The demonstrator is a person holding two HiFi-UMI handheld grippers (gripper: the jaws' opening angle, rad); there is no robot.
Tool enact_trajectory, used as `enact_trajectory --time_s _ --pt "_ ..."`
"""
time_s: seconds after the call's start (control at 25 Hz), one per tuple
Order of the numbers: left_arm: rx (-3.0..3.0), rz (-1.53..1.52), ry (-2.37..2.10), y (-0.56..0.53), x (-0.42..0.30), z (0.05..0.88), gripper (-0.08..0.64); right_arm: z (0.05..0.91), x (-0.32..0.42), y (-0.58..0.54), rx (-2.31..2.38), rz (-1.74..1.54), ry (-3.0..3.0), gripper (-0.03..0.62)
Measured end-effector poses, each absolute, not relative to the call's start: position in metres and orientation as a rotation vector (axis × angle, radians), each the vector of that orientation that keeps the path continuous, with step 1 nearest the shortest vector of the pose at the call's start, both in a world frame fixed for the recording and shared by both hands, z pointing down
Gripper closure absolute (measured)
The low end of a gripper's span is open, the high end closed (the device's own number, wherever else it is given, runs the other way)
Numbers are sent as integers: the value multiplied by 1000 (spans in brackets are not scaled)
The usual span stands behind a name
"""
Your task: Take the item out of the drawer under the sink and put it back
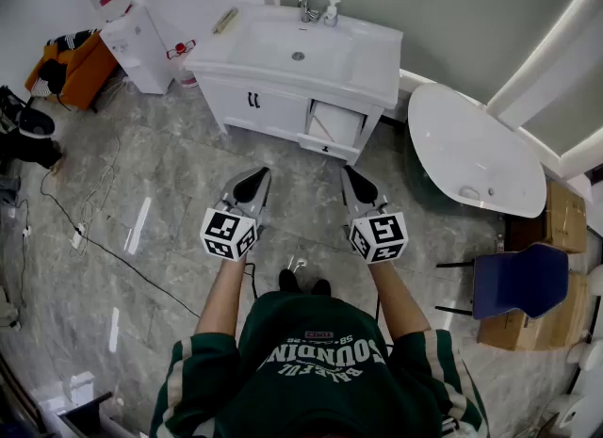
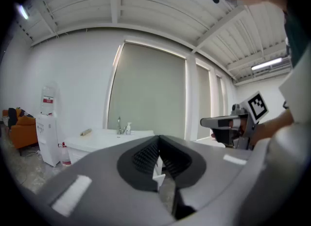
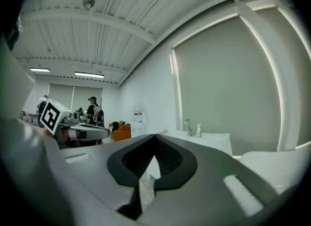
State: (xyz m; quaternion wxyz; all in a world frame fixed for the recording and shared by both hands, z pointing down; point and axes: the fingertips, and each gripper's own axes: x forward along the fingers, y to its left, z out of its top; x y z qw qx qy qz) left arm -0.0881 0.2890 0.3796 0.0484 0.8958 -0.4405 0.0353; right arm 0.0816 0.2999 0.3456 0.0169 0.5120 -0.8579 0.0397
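Your right gripper (image 1: 350, 175) is pinched together on nothing (left gripper (image 1: 258, 175) too). The pulled-out drawer (image 1: 334, 125) under the sink (image 1: 373, 65) sits ahead, well apart, nearer your right; can't spot the item inside.

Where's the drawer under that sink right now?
In the head view, the drawer is at the right end of the cabinet under the sink. It is pulled partly open, with the white tub just to its right.
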Motion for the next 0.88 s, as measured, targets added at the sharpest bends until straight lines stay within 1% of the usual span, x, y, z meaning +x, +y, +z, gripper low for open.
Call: enact_trajectory --time_s 0.56,0.88 --pt "2724 115 -1318 282 -92 390 509 356 74 295 1593 157 -2675 591" --pt "2730 103 -1305 262 -109 396 509 363 66 271 1631 174 -2649 591"
